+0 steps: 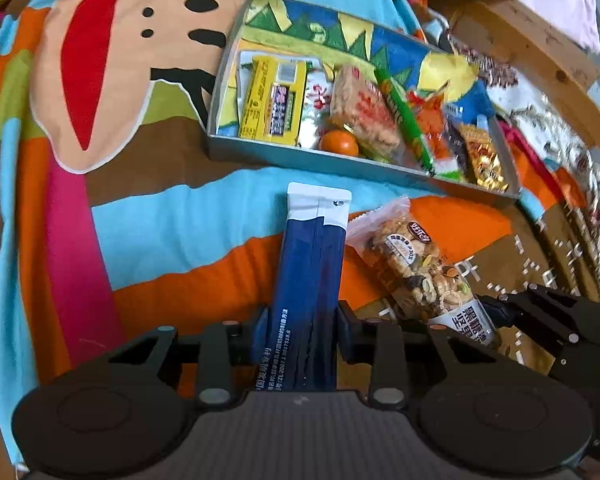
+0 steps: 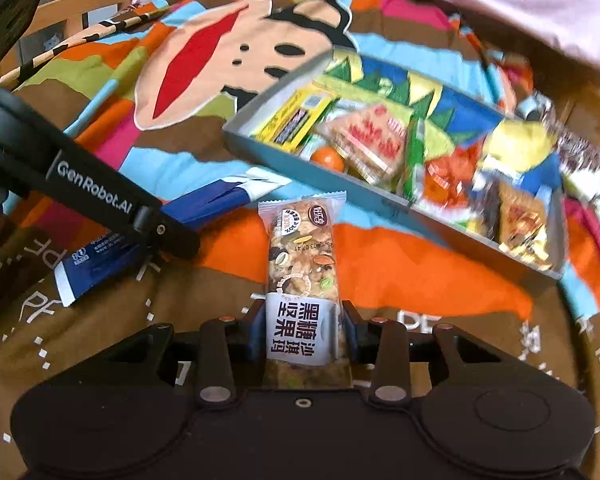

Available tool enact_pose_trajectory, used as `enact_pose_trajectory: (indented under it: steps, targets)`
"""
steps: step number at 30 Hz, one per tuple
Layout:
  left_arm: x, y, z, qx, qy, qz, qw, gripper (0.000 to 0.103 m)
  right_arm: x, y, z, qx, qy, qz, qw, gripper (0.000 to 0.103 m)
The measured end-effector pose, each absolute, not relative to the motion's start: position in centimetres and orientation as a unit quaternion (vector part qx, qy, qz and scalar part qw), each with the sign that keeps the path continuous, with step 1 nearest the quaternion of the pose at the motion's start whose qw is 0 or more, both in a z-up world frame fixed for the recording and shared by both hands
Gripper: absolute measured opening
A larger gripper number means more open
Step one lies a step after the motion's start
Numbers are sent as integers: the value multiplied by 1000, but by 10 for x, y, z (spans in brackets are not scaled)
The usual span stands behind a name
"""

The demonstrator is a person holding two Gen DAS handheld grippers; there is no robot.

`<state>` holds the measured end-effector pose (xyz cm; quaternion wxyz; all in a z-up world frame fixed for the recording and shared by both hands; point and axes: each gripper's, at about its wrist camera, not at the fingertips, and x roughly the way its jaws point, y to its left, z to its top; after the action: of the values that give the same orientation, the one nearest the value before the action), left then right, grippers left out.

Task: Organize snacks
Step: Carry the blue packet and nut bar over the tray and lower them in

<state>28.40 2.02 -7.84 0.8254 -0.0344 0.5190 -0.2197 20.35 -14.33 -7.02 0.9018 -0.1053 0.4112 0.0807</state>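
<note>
From the left wrist we see our left tongs (image 1: 304,332) clenched on a long dark-blue sachet (image 1: 310,280) with a white top end, which points straight ahead over the cartoon-print cloth (image 1: 140,240). Just beside it on the right, a clear-wrapped nut bar (image 1: 416,268) slants toward us, its white-labelled end held in the right tongs (image 1: 496,320) at the frame's edge. Beyond both lies a shallow grey tray (image 1: 300,160) on the cloth, holding snacks: a yellow packet (image 1: 272,100), a rice-cracker pack (image 1: 364,112), a small orange fruit (image 1: 339,143), a green stick pack (image 1: 408,120) and a gold-wrapped piece (image 1: 484,156).

From the right wrist we find our right tongs (image 2: 304,340) clamped on the nut bar (image 2: 302,256) at its white label — the bar stands forward, its far end toward the tray (image 2: 260,152). At left, the left tongs (image 2: 152,236) grip the blue sachet (image 2: 204,204), which lies across the view. The tray sits ahead and to the right, the orange fruit (image 2: 328,160) against its near wall.
</note>
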Motion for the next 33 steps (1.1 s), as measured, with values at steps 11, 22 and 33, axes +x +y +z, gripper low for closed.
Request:
enact_pose_trajectory:
  steps: [11,22,33]
  targets:
    - [283,26,-42,-70,416,-205,883,37,208,-152,-41,-126,318,49,938,40]
    - [352,-7,-17,-95,261,-178,944,37,282,-207,-11,-71,204,-18,976,40]
    - [417,-45,-54,-53,307,-166,935,37,365,-239,-38,-3,258,-51,965,40]
